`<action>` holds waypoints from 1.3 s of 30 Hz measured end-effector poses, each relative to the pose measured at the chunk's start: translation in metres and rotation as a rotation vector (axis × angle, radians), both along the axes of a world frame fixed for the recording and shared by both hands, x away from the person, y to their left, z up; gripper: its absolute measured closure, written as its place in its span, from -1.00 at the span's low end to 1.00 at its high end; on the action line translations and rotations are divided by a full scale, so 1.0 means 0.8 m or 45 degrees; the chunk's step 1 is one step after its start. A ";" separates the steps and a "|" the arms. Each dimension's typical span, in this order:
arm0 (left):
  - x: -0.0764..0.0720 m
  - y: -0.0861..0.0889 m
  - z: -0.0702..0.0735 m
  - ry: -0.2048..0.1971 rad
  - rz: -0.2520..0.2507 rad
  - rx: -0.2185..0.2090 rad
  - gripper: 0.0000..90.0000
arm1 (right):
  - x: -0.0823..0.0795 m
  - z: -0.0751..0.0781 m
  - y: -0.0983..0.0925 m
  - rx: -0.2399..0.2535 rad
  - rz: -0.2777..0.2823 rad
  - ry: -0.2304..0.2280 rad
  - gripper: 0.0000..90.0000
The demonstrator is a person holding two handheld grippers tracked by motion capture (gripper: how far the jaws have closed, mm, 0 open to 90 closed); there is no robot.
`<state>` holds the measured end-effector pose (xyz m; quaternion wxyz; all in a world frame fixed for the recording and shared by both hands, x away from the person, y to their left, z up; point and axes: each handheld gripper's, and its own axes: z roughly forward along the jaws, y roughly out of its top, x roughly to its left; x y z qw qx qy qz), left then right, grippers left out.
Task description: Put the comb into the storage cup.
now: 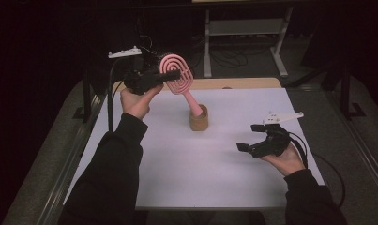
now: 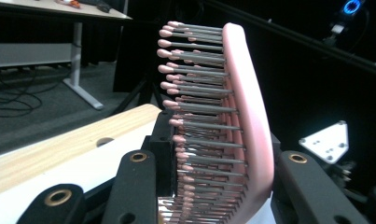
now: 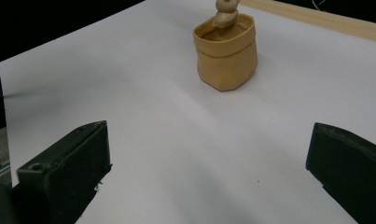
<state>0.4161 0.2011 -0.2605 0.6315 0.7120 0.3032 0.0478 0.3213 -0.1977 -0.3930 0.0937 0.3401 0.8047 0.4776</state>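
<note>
White table (image 1: 177, 159), left hand-held gripper (image 1: 170, 75) clamping pink hairbrush (image 1: 177, 75), handle in tan pot (image 1: 199, 119); right hand-held gripper (image 1: 252, 138) wide, empty

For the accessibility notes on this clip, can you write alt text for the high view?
The left claw grips the head of a pink hairbrush, its handle tip in a small tan pot on the white table. The right claw hangs open, empty, above the table's right side.

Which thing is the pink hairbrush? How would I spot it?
Find the white table and the small tan pot standing near its middle. The pink hairbrush rises from that pot, handle end down, its head clamped in the left tool. It is the one pink thing, oval, with looping grooves and rows of bristles.
</note>
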 end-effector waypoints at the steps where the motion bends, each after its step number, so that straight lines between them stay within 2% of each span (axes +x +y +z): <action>1: 0.001 -0.001 0.001 -0.006 0.005 0.006 0.38 | -0.003 -0.002 -0.002 0.005 -0.004 -0.009 -1.00; 8: 0.013 -0.005 0.006 -0.044 0.021 0.030 0.38 | -0.014 -0.014 -0.018 0.039 -0.034 -0.019 -1.00; 12: 0.019 -0.006 0.005 -0.057 0.029 0.024 0.38 | -0.019 -0.020 -0.026 0.047 -0.049 -0.019 -1.00; 23: 0.041 -0.008 -0.008 -0.037 0.081 0.069 0.38 | -0.028 -0.033 -0.041 0.070 -0.072 -0.014 -1.00; 29: 0.045 -0.015 -0.014 -0.028 0.069 0.087 0.38 | -0.029 -0.037 -0.045 0.072 -0.081 -0.007 -1.00; 32: 0.047 -0.022 -0.018 -0.034 0.063 0.120 0.38 | -0.029 -0.037 -0.044 0.073 -0.081 -0.012 -1.00; 39: 0.053 -0.035 -0.033 -0.005 0.057 0.155 0.38 | -0.030 -0.041 -0.046 0.073 -0.084 -0.018 -1.00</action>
